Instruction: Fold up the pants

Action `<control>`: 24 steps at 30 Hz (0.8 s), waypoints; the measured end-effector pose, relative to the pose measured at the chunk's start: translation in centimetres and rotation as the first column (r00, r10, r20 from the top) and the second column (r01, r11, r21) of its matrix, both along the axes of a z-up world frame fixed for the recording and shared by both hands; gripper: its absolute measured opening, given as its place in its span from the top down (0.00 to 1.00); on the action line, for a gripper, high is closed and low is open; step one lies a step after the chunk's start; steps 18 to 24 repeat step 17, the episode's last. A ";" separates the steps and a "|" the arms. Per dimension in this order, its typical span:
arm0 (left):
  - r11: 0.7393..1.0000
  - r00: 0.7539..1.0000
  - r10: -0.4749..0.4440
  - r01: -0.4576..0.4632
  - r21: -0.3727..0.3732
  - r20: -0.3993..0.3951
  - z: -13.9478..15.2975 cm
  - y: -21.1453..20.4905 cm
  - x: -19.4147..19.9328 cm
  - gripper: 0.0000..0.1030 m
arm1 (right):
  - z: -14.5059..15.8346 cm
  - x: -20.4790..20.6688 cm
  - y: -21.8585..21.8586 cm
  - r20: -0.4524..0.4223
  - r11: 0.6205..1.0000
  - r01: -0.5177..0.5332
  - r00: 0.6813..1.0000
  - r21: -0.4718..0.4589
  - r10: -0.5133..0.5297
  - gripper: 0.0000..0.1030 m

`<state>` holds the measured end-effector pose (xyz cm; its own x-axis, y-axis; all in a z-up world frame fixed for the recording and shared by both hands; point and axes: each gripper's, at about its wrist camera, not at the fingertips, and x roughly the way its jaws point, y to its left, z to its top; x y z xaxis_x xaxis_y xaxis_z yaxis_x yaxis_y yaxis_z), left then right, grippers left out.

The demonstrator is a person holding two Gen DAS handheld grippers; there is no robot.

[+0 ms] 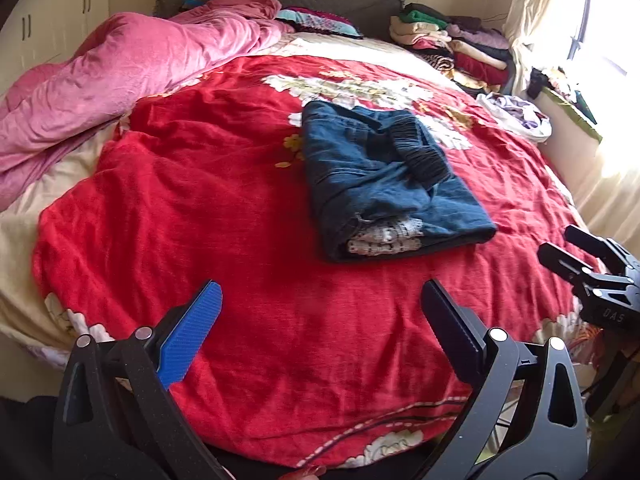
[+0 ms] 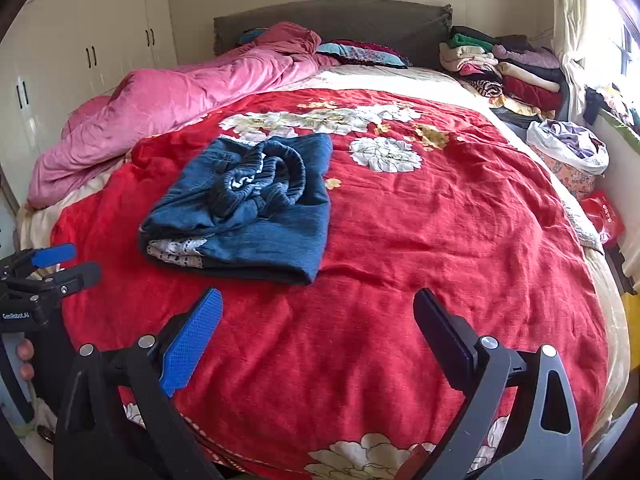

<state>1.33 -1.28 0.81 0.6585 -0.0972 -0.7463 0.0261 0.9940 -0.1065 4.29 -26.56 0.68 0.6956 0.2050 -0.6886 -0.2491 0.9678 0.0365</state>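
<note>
- Left gripper (image 1: pixel 320 320) nearest the lens in the left wrist view: jaws spread wide, nothing between them, hovering low over the red floral blanket (image 1: pixel 200 200) near the foot of the bed.
- Right gripper (image 2: pixel 318 326) same in its own view: jaws wide apart, empty, over bare blanket.
- Each gripper shows at the edge of the other's view, so they sit side by side, both short of the garment, touching no cloth.
- Blue denim pants (image 1: pixel 384 176) lie mid-bed as a compact folded bundle, ahead of both grippers and apart from them.
- Black elastic waistband (image 1: pixel 420 152) sits bunched on top; patterned lining (image 1: pixel 384 236) pokes out at the near edge.
- Likely laid centrally because that is the flattest free patch: pink duvet (image 1: pixel 120 72) fills the far left, clothes pile (image 1: pixel 452 40) the far right corner by the headboard.
- Judgement: folding looks essentially finished; top is lumpy, so a tidy-up tuck of the waistband could remain.
- Pose: both tools angled forward and slightly down toward the bundle; a person's fingertips (image 2: pixel 25 360) wrap the left tool's handle.
</note>
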 end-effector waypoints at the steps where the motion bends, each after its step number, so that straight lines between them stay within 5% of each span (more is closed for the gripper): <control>1: 1.000 1.000 0.014 -0.014 0.005 -0.011 -0.2 0.2 0.2 0.09 | -0.1 0.2 -0.2 -0.001 1.000 0.004 1.000 -0.003 -0.004 0.07; 8: 0.994 0.993 0.106 -0.108 -0.035 -0.042 -1.4 4.4 2.4 0.09 | -1.4 2.5 -2.9 -0.014 0.994 0.095 0.995 -0.045 -0.096 0.07; 17: 0.942 0.934 0.329 -0.315 0.116 -0.136 -3.1 16.7 13.1 0.09 | -1.1 9.0 -16.0 0.012 0.921 0.383 0.924 -0.072 -0.383 0.04; 24: 0.942 0.934 0.329 -0.315 0.116 -0.136 -3.1 16.7 13.1 0.09 | -1.1 9.0 -16.0 0.012 0.921 0.383 0.924 -0.072 -0.383 0.04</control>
